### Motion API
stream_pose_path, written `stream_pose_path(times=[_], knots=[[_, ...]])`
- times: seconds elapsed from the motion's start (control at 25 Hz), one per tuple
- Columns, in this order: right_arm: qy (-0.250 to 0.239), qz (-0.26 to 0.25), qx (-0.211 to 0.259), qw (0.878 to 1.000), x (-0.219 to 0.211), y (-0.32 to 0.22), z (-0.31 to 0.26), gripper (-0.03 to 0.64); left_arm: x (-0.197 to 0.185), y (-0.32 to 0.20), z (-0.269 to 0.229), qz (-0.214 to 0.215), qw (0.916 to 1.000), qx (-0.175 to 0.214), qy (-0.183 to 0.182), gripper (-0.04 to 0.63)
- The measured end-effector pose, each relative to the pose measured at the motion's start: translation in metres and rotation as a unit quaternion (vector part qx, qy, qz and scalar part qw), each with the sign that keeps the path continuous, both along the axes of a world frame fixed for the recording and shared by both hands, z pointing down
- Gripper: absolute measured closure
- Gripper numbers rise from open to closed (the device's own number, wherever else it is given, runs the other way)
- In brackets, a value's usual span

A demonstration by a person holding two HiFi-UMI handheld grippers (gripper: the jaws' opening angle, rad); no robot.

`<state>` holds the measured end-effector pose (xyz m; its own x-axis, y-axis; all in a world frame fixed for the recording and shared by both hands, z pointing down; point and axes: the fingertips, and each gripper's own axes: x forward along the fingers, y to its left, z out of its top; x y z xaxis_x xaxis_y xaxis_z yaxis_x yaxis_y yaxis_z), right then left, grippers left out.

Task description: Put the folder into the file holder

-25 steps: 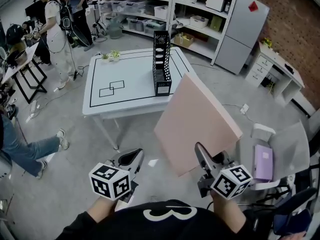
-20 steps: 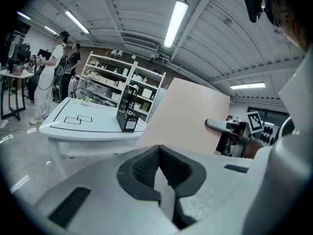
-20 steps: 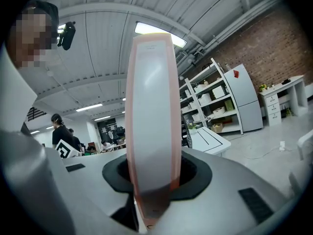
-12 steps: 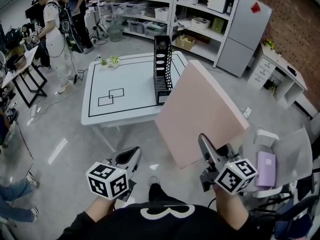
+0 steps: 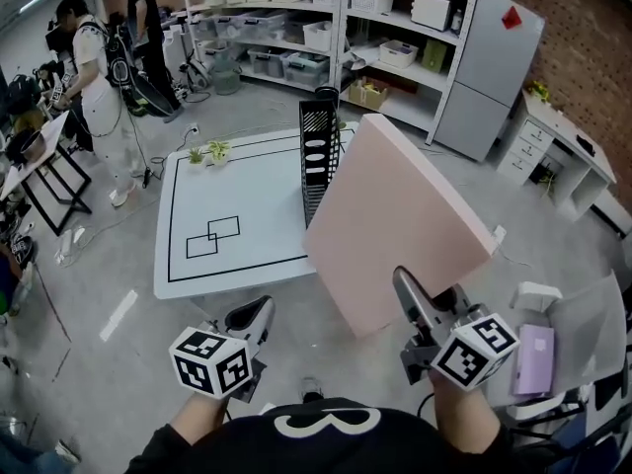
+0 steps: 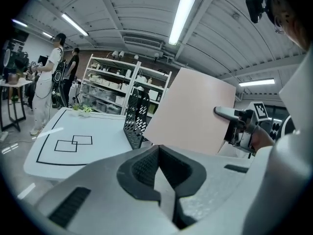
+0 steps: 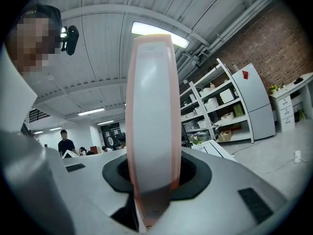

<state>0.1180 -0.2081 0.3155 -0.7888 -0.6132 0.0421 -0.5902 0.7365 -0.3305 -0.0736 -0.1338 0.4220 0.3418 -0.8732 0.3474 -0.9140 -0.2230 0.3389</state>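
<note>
A large pink folder (image 5: pixel 395 220) is held up in the air by its lower edge, my right gripper (image 5: pixel 415 299) shut on it. In the right gripper view the folder's white spine (image 7: pixel 150 121) stands edge-on between the pads. The black perforated file holder (image 5: pixel 317 151) stands upright on the white table (image 5: pixel 232 200), partly behind the folder, and appears in the left gripper view as file holder (image 6: pixel 135 117). My left gripper (image 5: pixel 252 319) hangs low in front of the table, shut with nothing in it; its jaws meet in the left gripper view, left gripper (image 6: pixel 159 170).
Black outline squares (image 5: pixel 212 237) mark the table, and small plants (image 5: pixel 204 153) sit at its far left corner. Shelving (image 5: pixel 326 18) and a grey cabinet (image 5: pixel 489 62) stand behind. People (image 5: pixel 94 77) stand at the left. A chair with a purple item (image 5: pixel 535 349) is at the right.
The view has moved closer to the table. The folder, still held by the right gripper, has risen and now covers part of the file holder. A person at the lower left has left the view.
</note>
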Motion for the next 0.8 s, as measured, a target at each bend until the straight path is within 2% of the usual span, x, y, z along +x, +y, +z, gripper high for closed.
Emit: stream_pose_path(times=[0.28,0.6,0.8], knots=[[-0.013,0.014,0.021,1.000,-0.008,-0.062,-0.026,0.480,-0.024,-0.060,0.000,-0.011,0.9999,0.011,-0.002,0.589],[-0.024,0.062,0.054,0.996,-0.025,-0.103,-0.048,0.480,-0.030,-0.088,-0.008,0.002,0.9995,0.030,-0.006,0.589],[-0.004,0.090,0.070,0.994,-0.051,-0.117,-0.052,0.480,-0.048,-0.105,-0.007,0.020,0.9992,0.035,0.006,0.589]])
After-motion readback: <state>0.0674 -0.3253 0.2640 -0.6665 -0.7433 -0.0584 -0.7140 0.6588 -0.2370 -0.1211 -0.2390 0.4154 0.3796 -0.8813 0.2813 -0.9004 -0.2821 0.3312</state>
